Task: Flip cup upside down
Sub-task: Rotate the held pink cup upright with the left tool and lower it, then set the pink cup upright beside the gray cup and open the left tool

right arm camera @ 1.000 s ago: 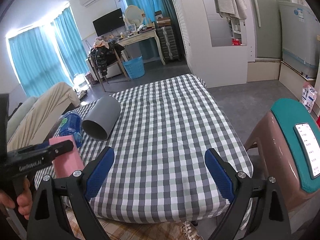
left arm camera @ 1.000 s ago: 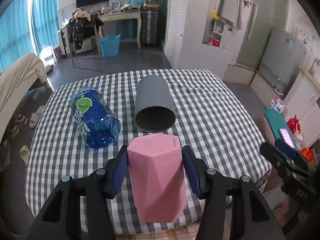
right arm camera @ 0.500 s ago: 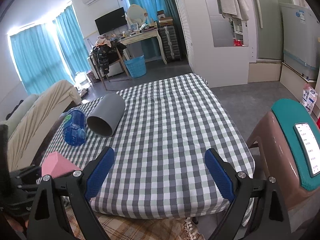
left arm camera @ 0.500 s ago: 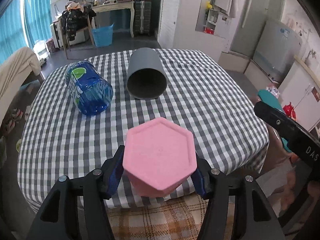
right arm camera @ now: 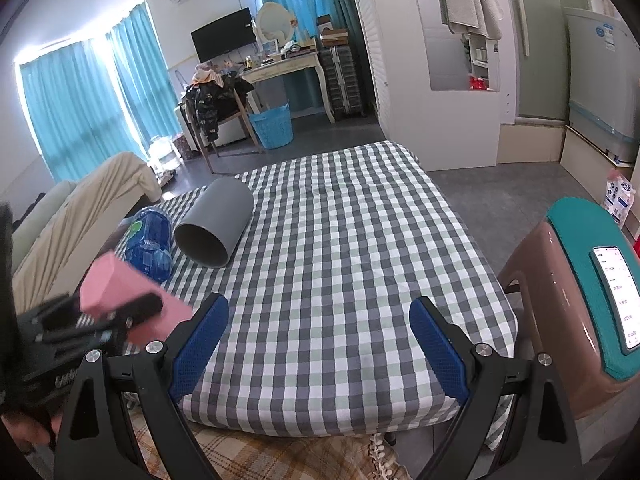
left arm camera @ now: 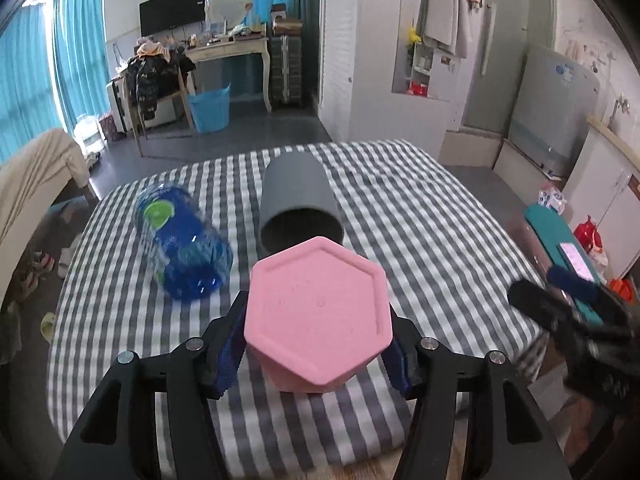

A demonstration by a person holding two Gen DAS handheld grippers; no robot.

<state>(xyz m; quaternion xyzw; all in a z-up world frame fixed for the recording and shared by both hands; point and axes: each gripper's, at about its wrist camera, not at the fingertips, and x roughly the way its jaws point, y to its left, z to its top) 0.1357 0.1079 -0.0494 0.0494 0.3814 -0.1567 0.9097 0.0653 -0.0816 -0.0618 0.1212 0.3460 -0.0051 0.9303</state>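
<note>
On the checked table point(left arm camera: 420, 216) there were one pink cup point(left arm camera: 318, 316), one gray cup point(left arm camera: 298, 204) and one blue bottle point(left arm camera: 182, 240).

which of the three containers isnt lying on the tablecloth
The pink hexagonal cup: it is clamped in the jaws of the left gripper, flat base facing the camera. The grey cup and blue bottle both lie on their sides on the cloth.

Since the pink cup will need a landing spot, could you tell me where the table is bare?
The checked tablecloth is bare from the grey cup across to its right edge beside the stool, and ahead of the open right gripper. The left side is crowded: the blue bottle, the grey cup and the left gripper holding the pink cup.
</note>
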